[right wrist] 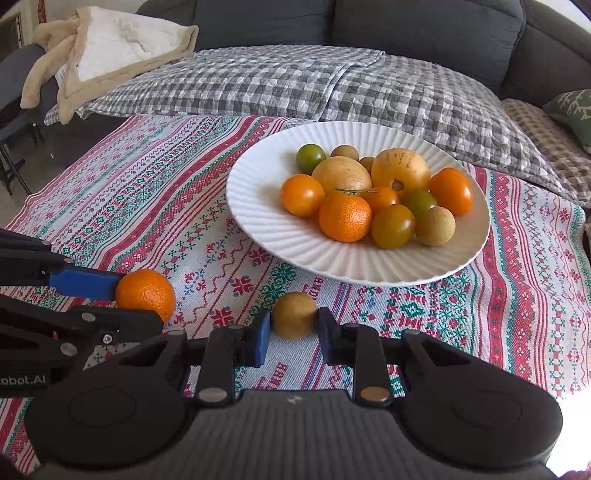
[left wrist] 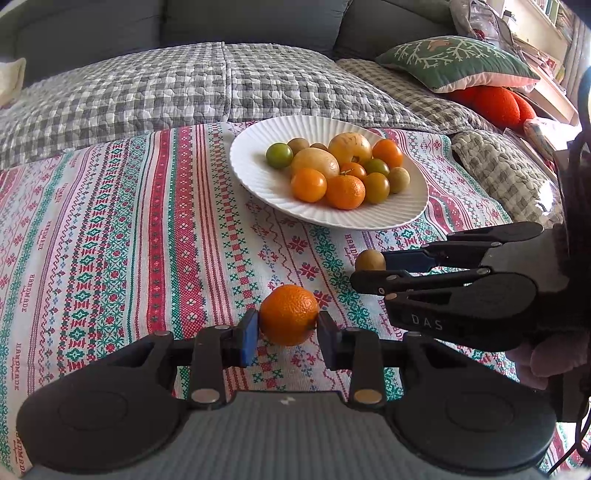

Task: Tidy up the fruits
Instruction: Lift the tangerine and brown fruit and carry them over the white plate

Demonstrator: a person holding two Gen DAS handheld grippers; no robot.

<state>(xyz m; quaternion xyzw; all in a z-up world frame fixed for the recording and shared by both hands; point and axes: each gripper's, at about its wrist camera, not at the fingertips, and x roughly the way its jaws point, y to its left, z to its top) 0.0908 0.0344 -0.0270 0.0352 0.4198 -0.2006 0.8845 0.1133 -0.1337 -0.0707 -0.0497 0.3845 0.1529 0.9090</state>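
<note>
The left hand-held gripper (left wrist: 286, 326) is clamped on a mandarin (left wrist: 289, 314), its blue pads pressing both sides, low over the patterned cloth (left wrist: 110, 240) on the desk. Just to its right, the right hand-held gripper (right wrist: 293, 328) grips a small brown fruit (right wrist: 294, 314). Beyond both, a white ribbed plate (right wrist: 295, 240) piled with fruits sits near the desk's far edge. Bare cloth stretches wide to the left of the plate.

Grey sofa (right wrist: 424, 26) behind checked quilt (left wrist: 147, 96), green cushion (left wrist: 454, 61), daylight from the right.
</note>
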